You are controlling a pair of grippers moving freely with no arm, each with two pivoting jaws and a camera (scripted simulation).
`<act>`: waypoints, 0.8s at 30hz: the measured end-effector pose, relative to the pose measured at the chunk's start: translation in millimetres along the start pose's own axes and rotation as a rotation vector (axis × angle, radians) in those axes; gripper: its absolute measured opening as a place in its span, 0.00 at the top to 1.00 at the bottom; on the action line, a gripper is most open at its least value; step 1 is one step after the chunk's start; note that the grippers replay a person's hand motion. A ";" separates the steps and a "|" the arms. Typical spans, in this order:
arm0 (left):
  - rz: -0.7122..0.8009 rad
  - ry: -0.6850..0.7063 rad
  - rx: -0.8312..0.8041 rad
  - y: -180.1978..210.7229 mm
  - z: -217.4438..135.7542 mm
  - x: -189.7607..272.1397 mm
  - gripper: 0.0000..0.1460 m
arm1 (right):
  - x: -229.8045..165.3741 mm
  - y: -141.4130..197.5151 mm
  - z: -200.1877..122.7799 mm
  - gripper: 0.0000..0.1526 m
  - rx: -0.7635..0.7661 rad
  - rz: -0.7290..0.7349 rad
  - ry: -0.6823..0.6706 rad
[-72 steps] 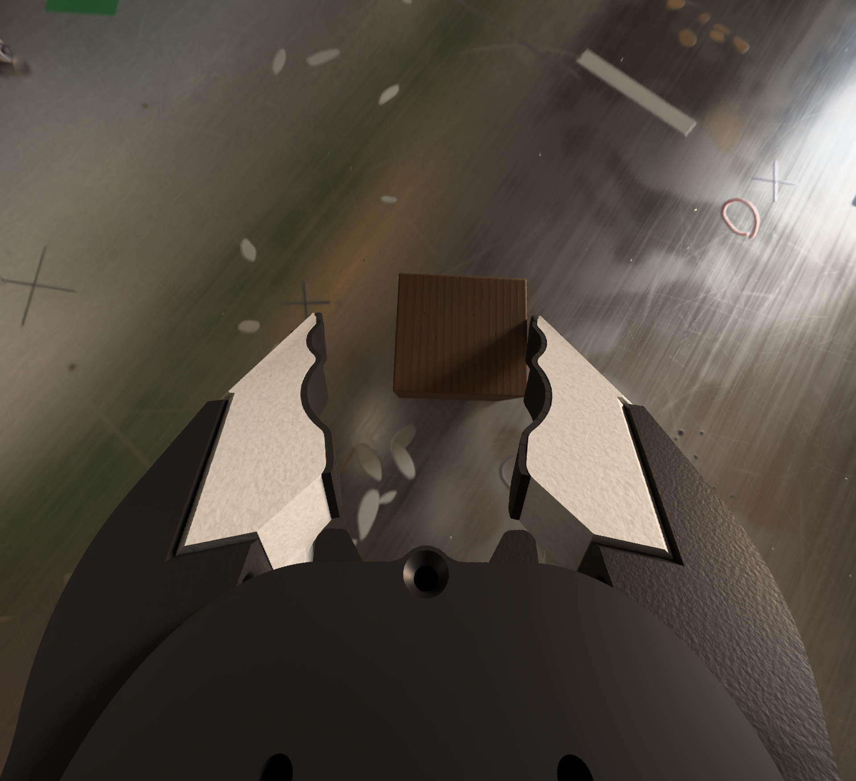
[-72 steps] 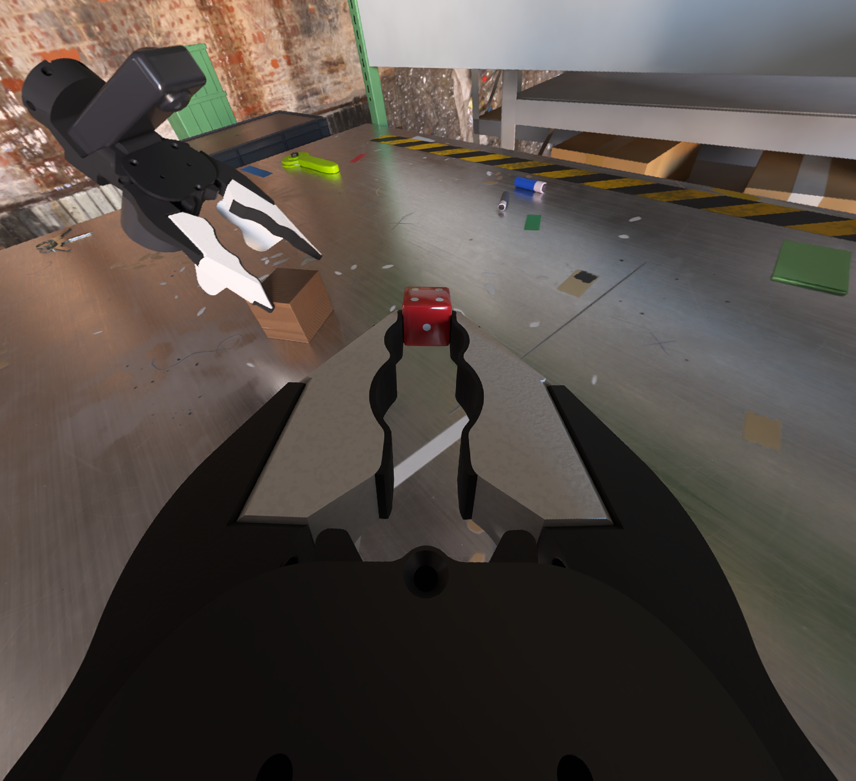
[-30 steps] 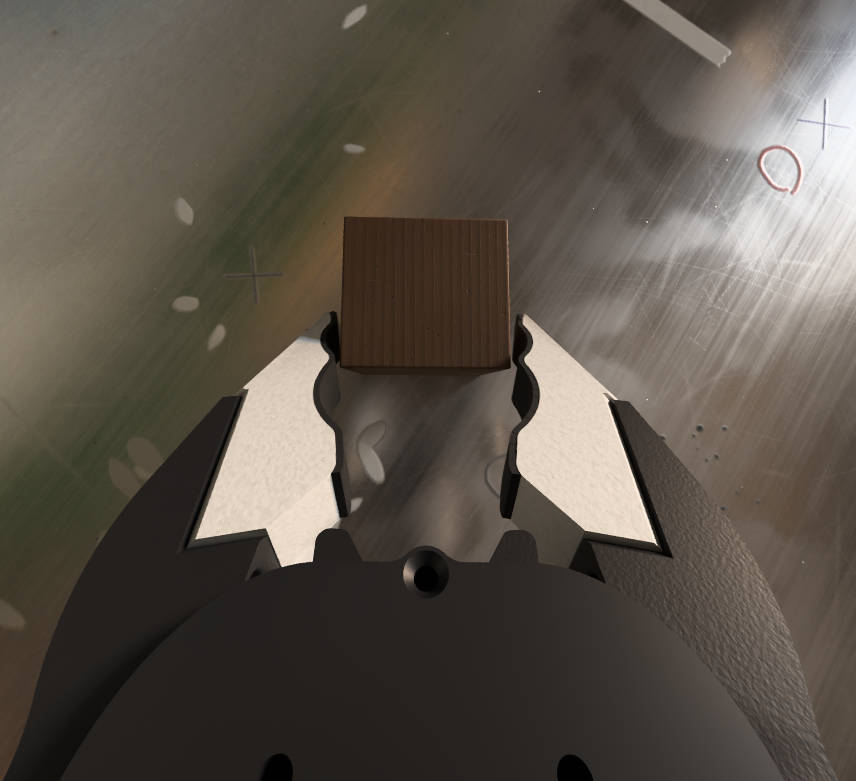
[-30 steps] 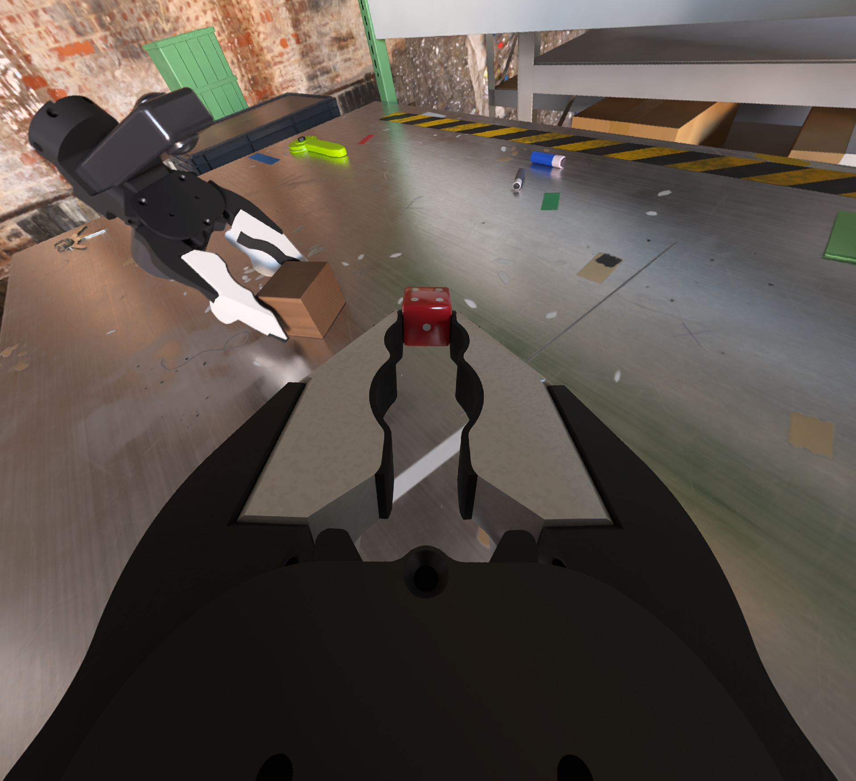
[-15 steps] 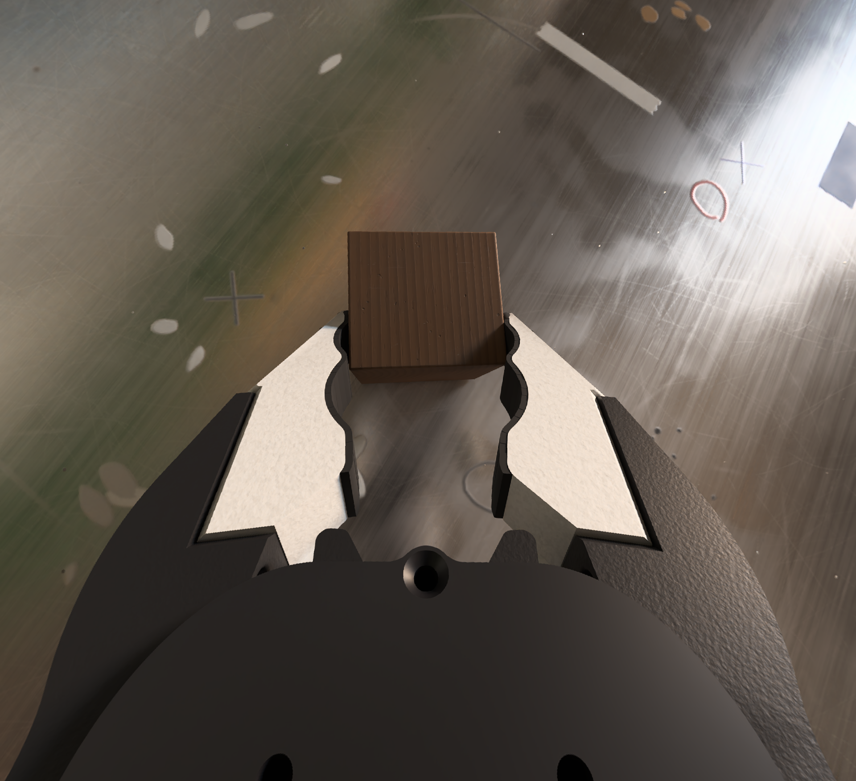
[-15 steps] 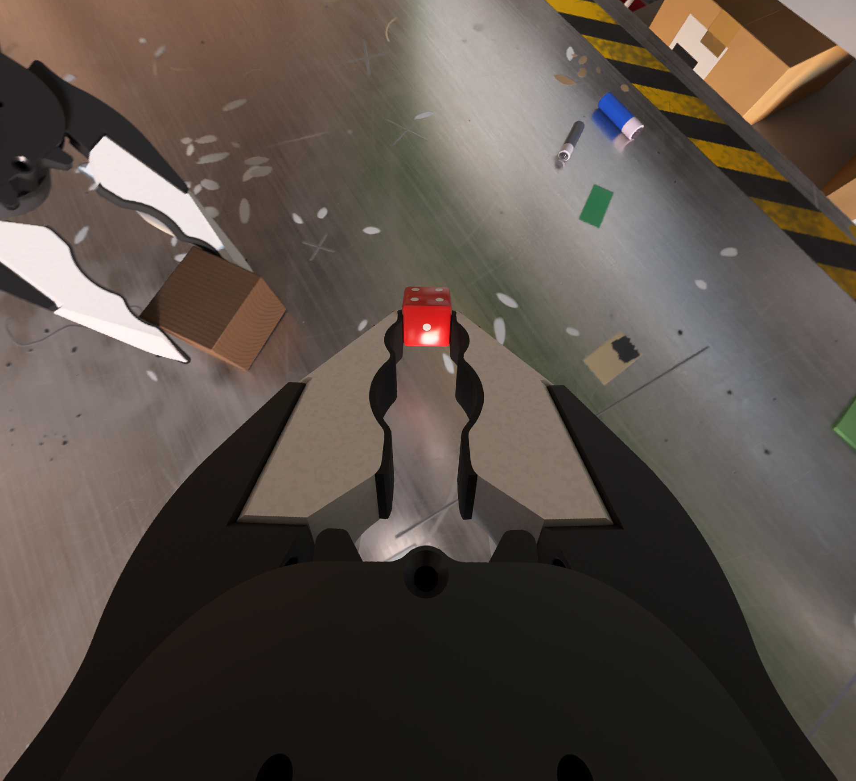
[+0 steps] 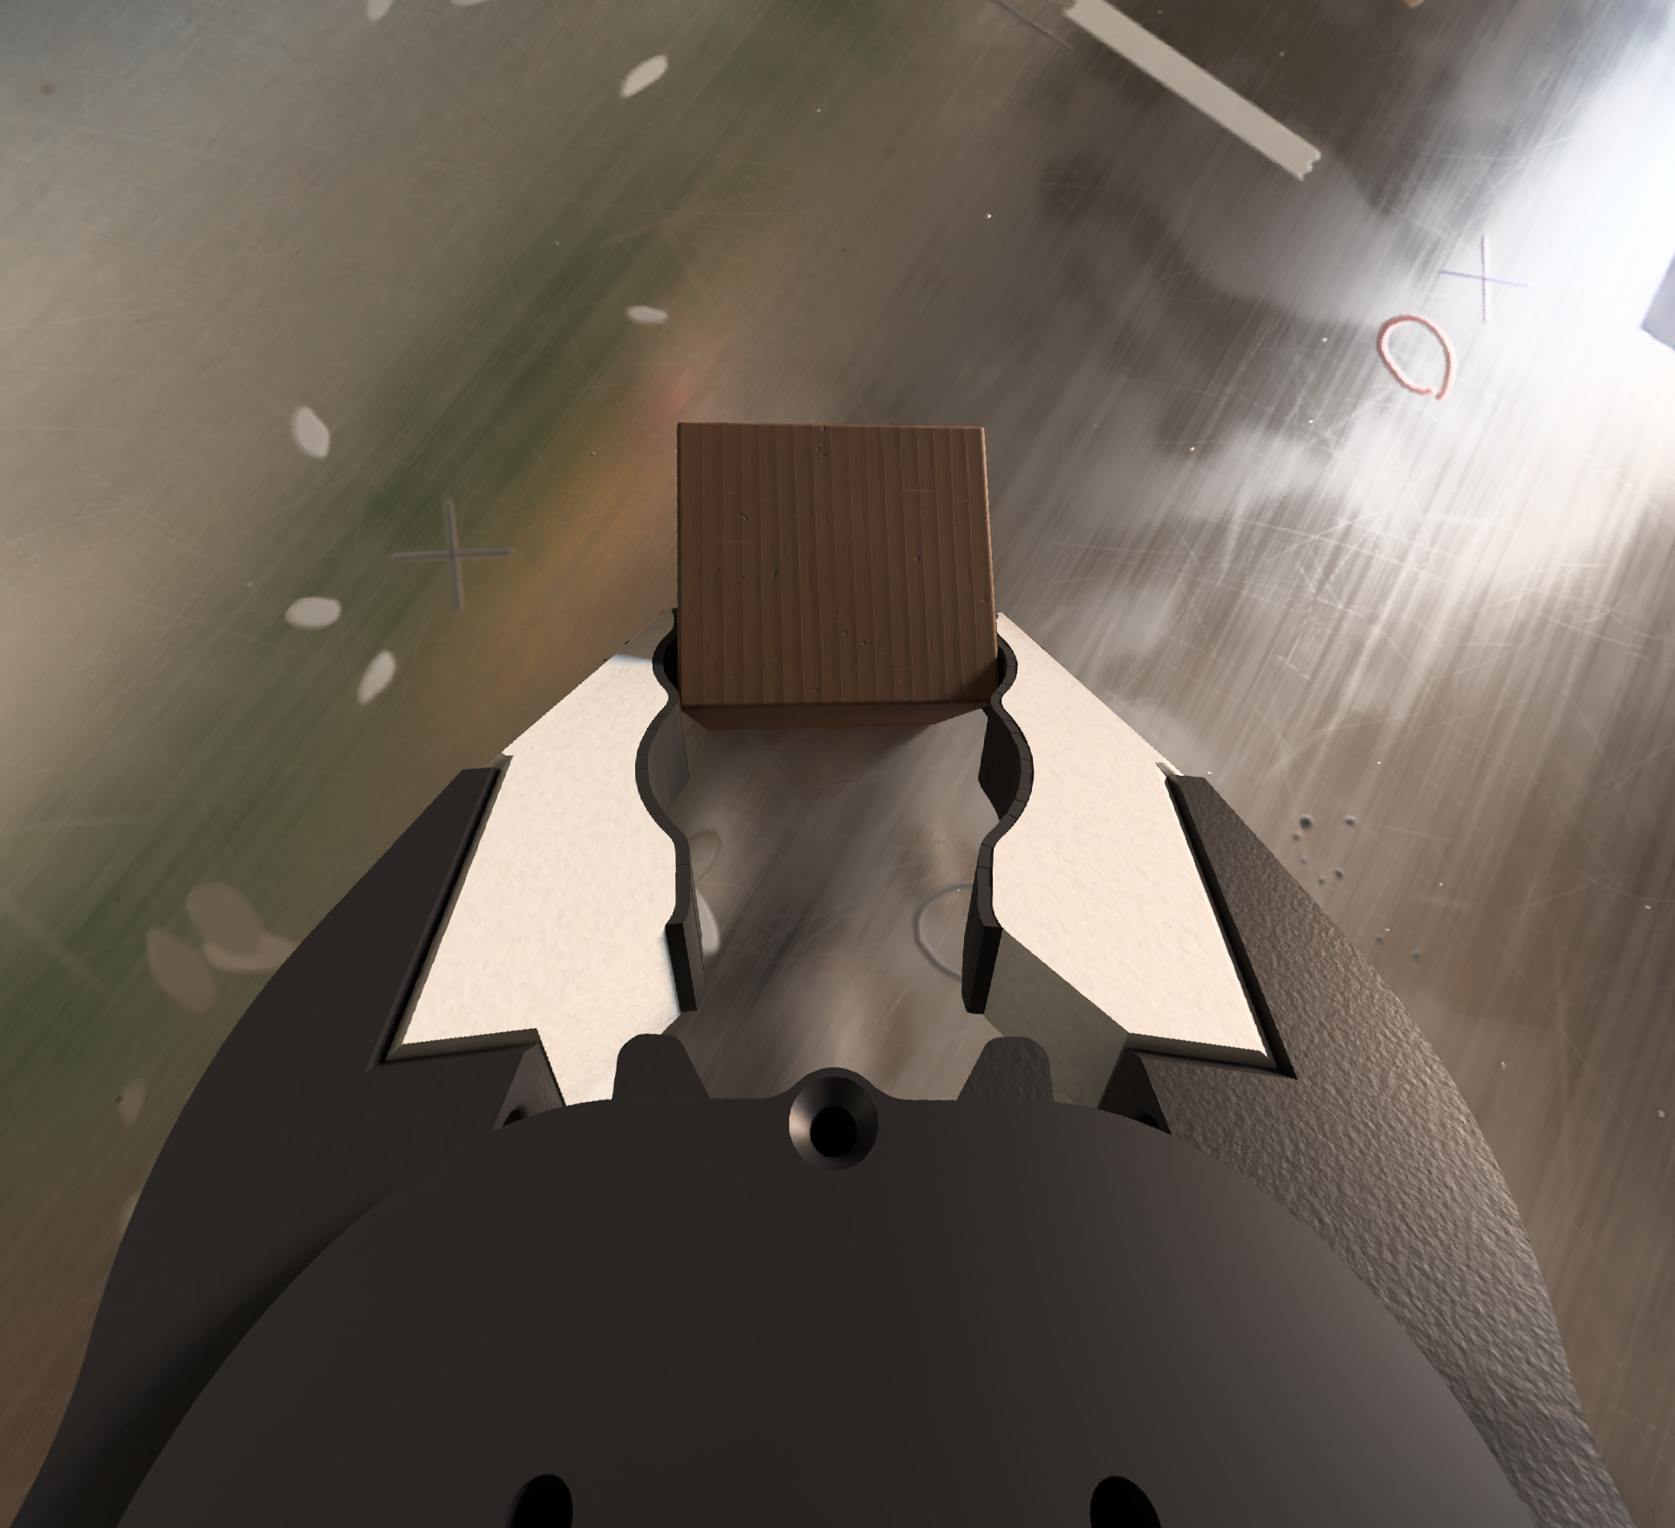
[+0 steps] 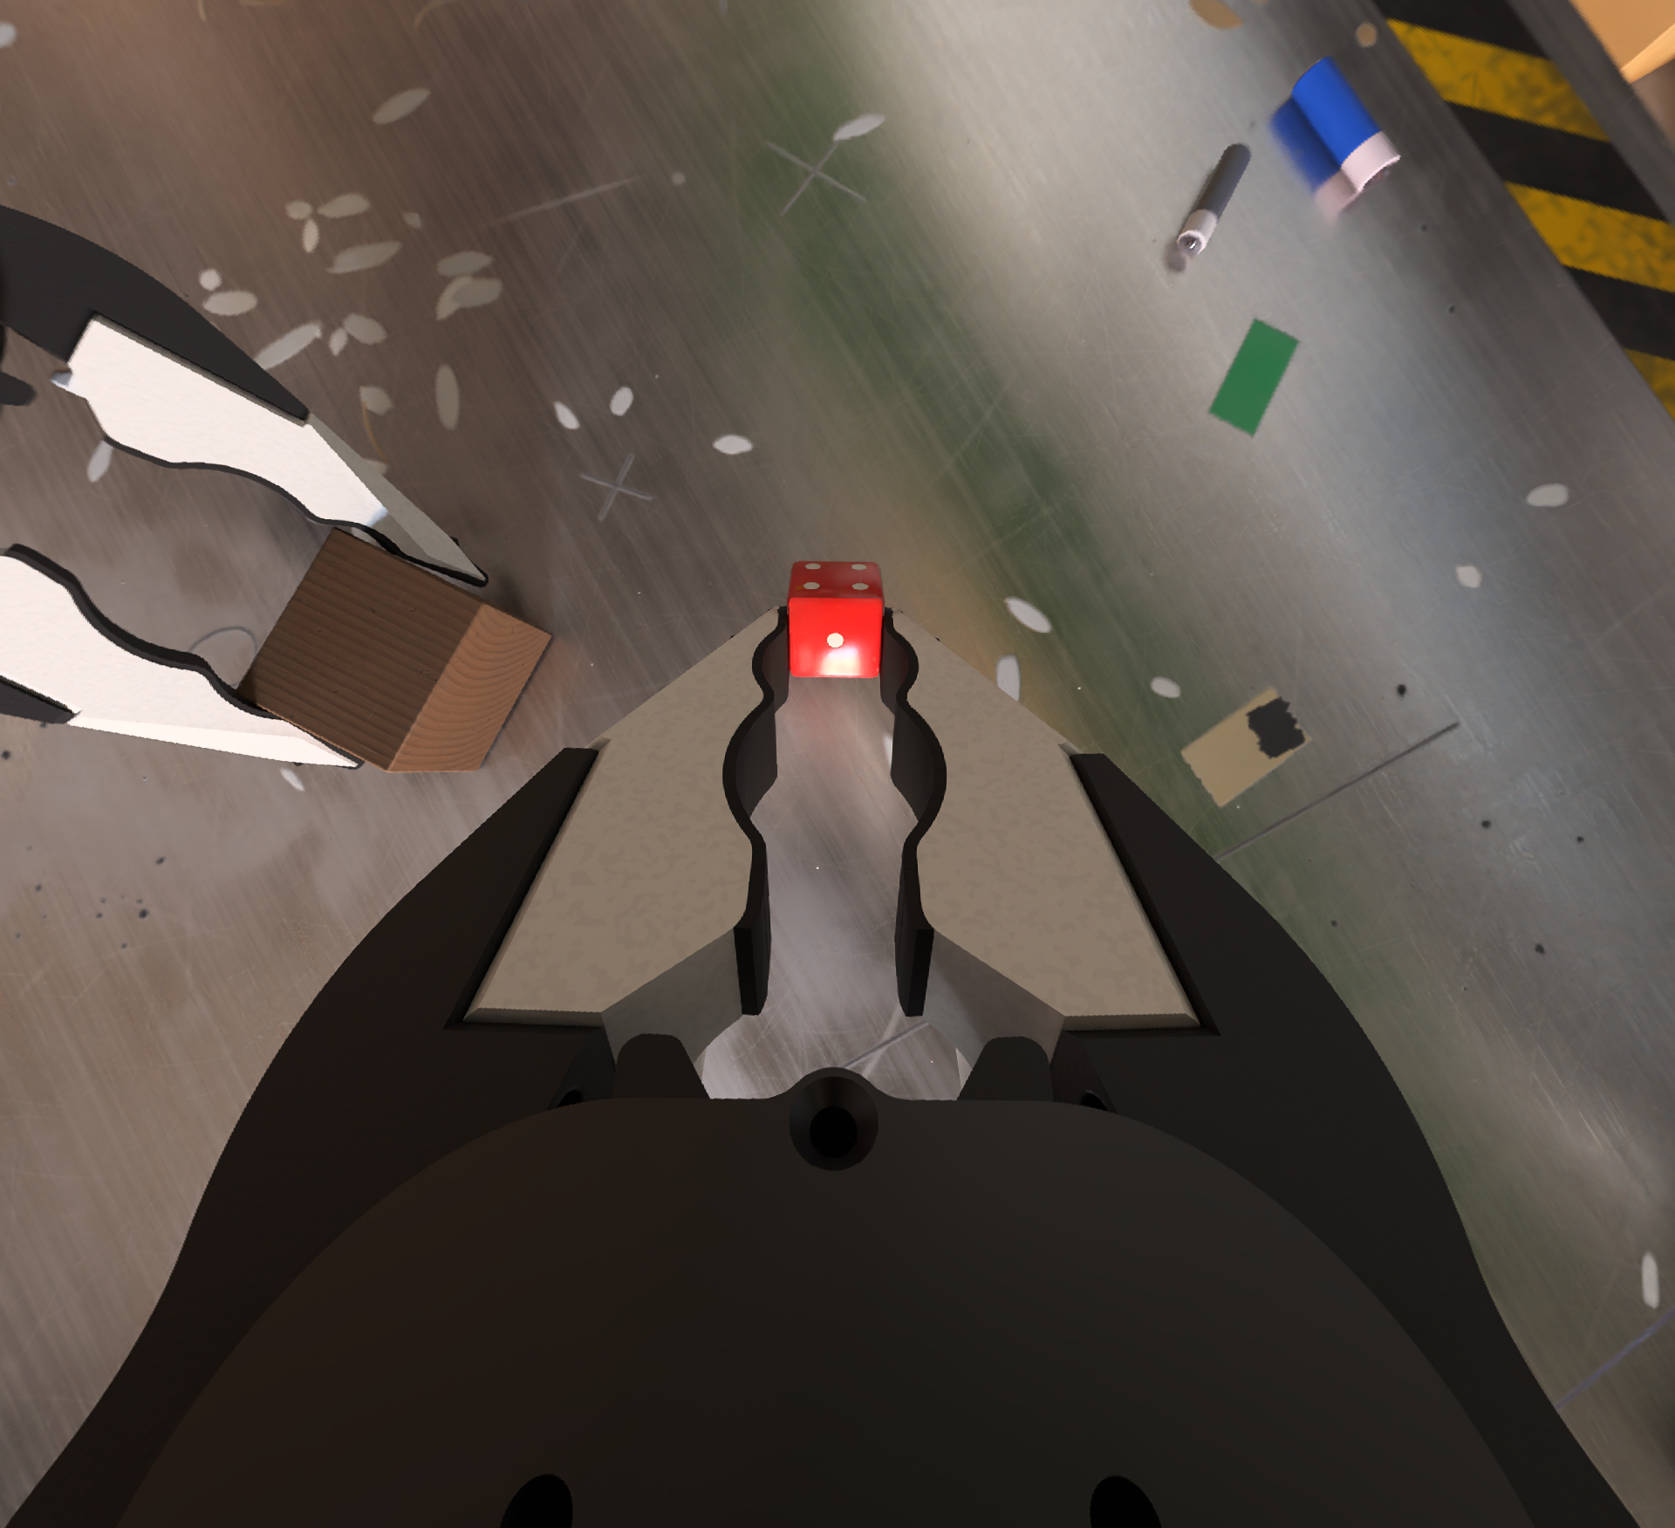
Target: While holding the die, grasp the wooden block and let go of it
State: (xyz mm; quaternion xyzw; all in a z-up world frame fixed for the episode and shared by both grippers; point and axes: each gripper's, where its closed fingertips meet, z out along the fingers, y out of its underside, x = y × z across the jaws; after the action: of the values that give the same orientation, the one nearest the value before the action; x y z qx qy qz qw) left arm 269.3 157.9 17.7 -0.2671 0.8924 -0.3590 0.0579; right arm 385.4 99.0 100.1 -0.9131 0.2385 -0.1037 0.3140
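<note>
A brown wooden block point(image 7: 834, 569) sits between the white fingers of my left gripper point(image 7: 834, 646). Both fingertips press on its near sides, so the gripper is shut on it. In the right wrist view the same block point(image 8: 399, 659) lies low over the metal table, with the left gripper point(image 8: 417, 668) clamped on it from the left. I cannot tell whether the block touches the table. My right gripper point(image 8: 834, 614) is shut on a small red die point(image 8: 834, 632) with white pips, held above the table to the right of the block.
The scratched metal table point(image 8: 997, 306) carries a blue cylinder point(image 8: 1332, 124), a small grey stick point(image 8: 1210, 202), a green patch point(image 8: 1253, 376) and a tan tape scrap point(image 8: 1242, 746). A yellow-black striped edge point(image 8: 1541, 124) runs at the far right. A white strip point(image 7: 1187, 84) lies beyond the block.
My left gripper came down over the block and its fingers closed onto its sides. My right gripper tilted down toward the table, still holding the die.
</note>
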 end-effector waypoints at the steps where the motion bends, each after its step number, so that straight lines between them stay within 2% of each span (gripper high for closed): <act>1: 0.003 -0.013 -0.001 0.5 -0.4 -1.5 0.56 | -0.4 0.3 3.1 0.88 -0.017 -0.001 -0.002; 8: 0.004 -0.030 0.001 1.0 -0.6 -3.8 0.56 | 7.7 1.0 15.7 0.88 -0.109 -0.039 0.068; 24: -0.013 -0.008 0.006 1.3 -0.9 -3.6 0.56 | 10.5 3.3 18.9 0.88 -0.167 -0.055 0.078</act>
State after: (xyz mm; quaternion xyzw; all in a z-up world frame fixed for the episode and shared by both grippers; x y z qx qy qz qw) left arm 271.5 161.1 17.2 -0.2743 0.8893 -0.3610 0.0601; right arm 399.6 101.4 83.7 -0.9376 0.2331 -0.1273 0.2242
